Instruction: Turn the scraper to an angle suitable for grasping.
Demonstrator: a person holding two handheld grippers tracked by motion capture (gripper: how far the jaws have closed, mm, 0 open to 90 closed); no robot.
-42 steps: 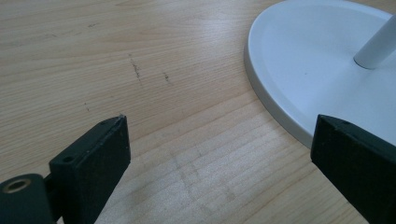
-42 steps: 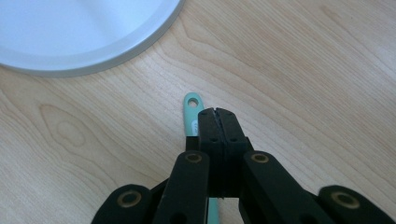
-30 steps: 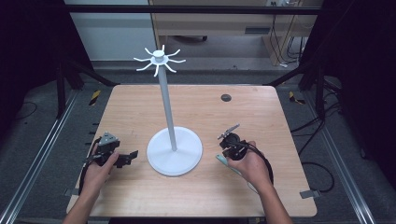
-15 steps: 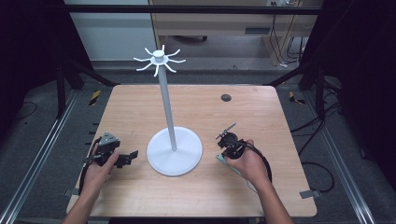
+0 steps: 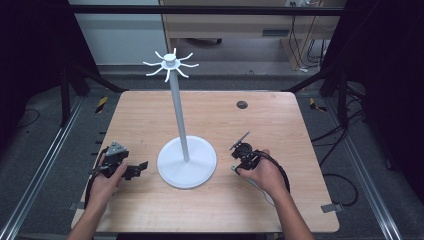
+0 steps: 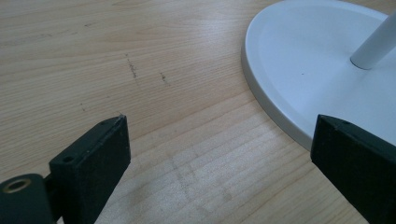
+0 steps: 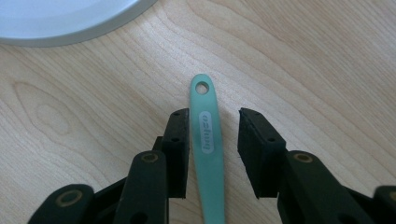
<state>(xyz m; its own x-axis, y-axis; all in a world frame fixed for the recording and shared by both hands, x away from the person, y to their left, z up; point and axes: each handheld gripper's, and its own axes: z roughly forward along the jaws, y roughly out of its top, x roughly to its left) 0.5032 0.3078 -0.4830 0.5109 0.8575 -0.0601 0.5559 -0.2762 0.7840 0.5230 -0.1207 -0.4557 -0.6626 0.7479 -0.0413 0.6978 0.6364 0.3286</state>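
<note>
Lying flat on the tabletop [image 5: 280, 125], a teal handle [image 7: 207, 144] sits between the jaws of the right hand-held gripper [image 7: 214, 135]. The handle has a small hole at its far end and a pale oval label on its upper face. Its near end runs out of the bottom of the right gripper view. The jaws have just been opening. One jaw stands right against the handle's side; the other stands apart from it with bare wood showing in the gap, so the handle is not clamped. In the high view this hand-held gripper [image 5: 240, 150] sits in the person's right hand [image 5: 265, 172], toward the near right part of the tabletop, just beside the stand.

The white stand [image 5: 186, 162] has a round base at the middle of the tabletop, a thin upright pole, and a ring of curved hooks on top.

The left hand-held gripper [image 5: 141, 167] rests near the near left edge, held in the left hand [image 5: 105, 182]. Its jaws stand wide apart with nothing between them, and the base's rim lies just beyond one jaw.

A small dark disc [image 5: 242, 104] lies near the far edge.
</note>
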